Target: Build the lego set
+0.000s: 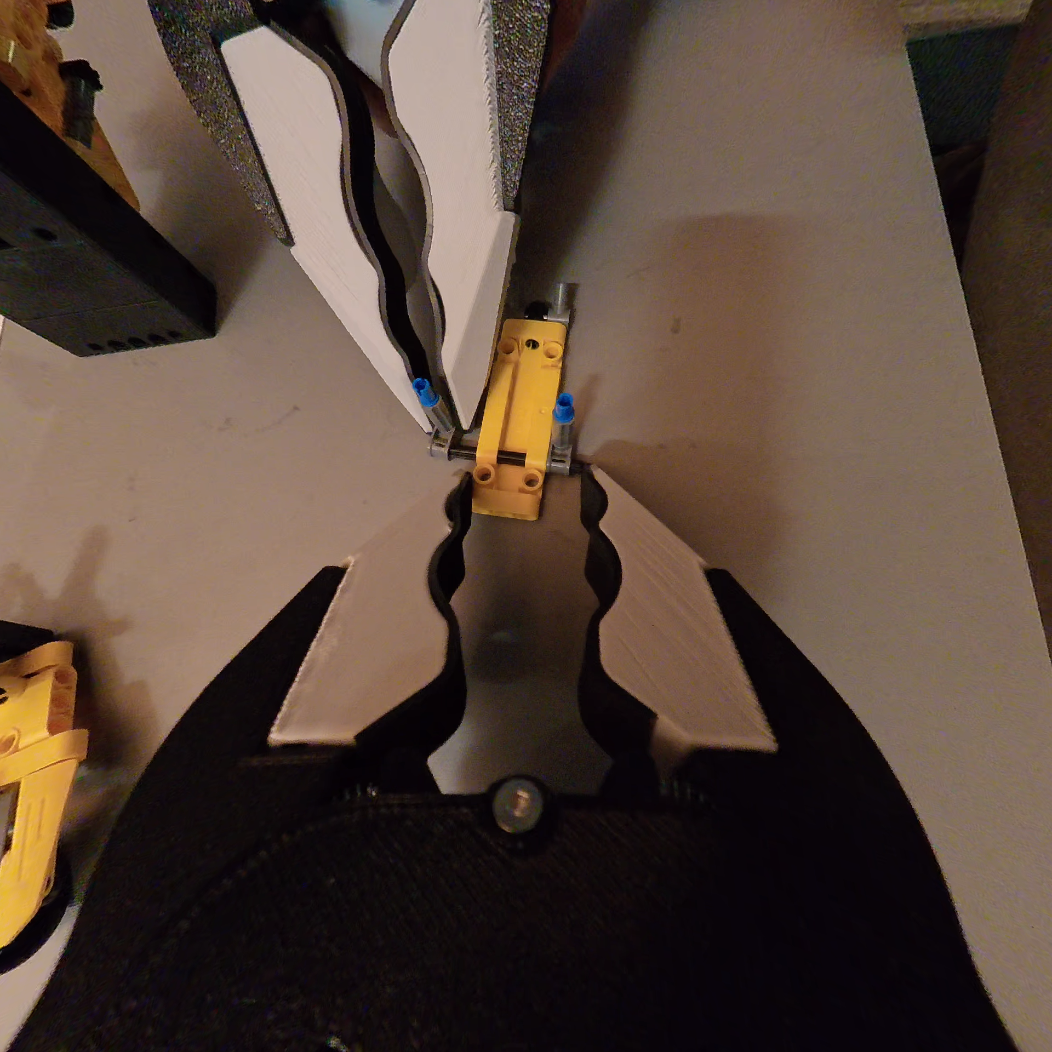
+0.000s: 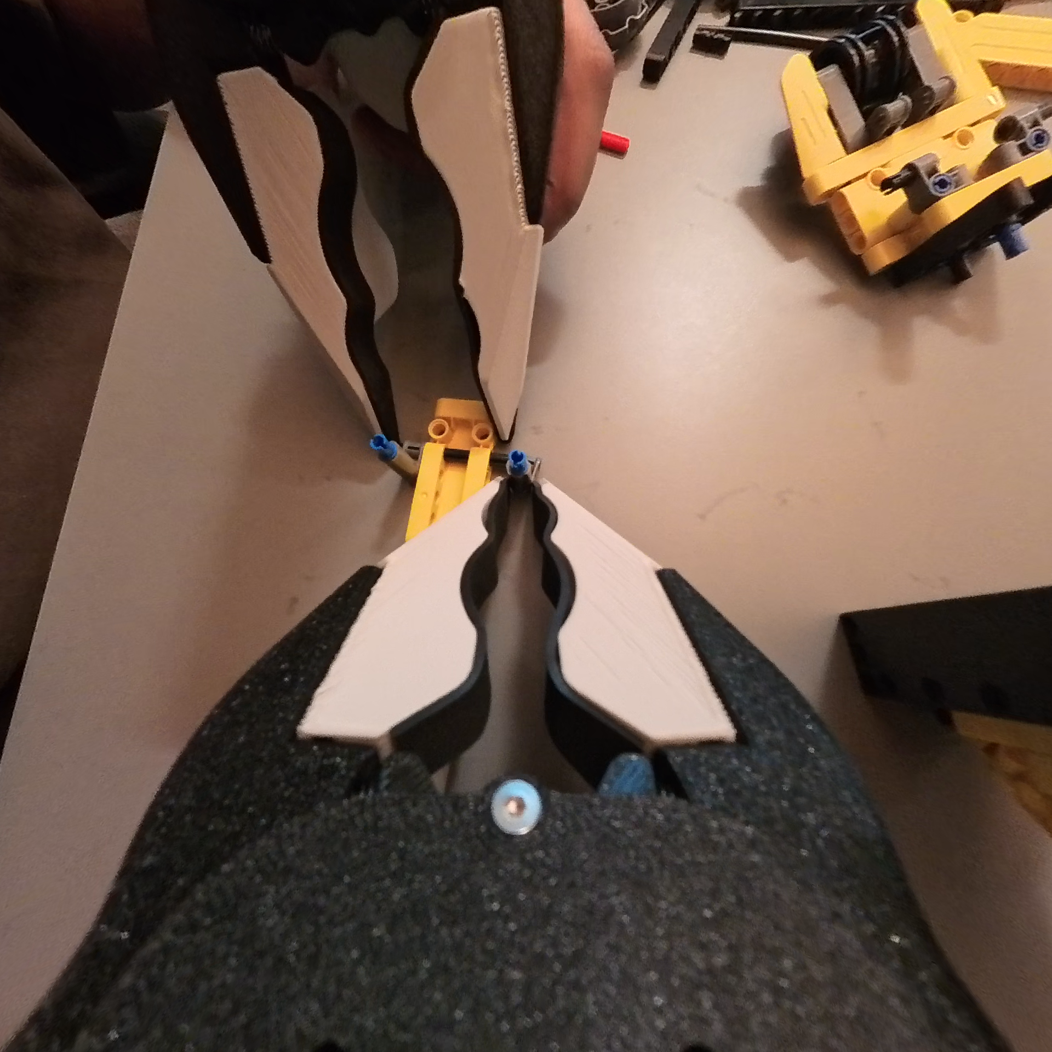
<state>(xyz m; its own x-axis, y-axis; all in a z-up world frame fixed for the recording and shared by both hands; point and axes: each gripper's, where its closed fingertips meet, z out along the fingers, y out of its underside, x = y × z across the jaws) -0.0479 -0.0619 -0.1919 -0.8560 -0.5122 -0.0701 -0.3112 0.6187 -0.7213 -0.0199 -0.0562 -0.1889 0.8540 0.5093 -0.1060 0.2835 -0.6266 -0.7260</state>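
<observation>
A small yellow panel piece lies flat on the grey table, with a black axle across one end. A grey connector with a blue pin sits at each axle end. My left gripper is open, and its fingertips straddle the yellow piece's near end. My right gripper is shut on the grey connector carrying the other blue pin. The yellow piece shows partly under my right gripper's left finger. In the left wrist view the right gripper comes down from above.
A black box stands on the table; it also shows in the right wrist view. A larger yellow brick model sits at the far right, with a red pin and black beams nearby. The table edge is close. The tips of both grippers are at nearly the same place.
</observation>
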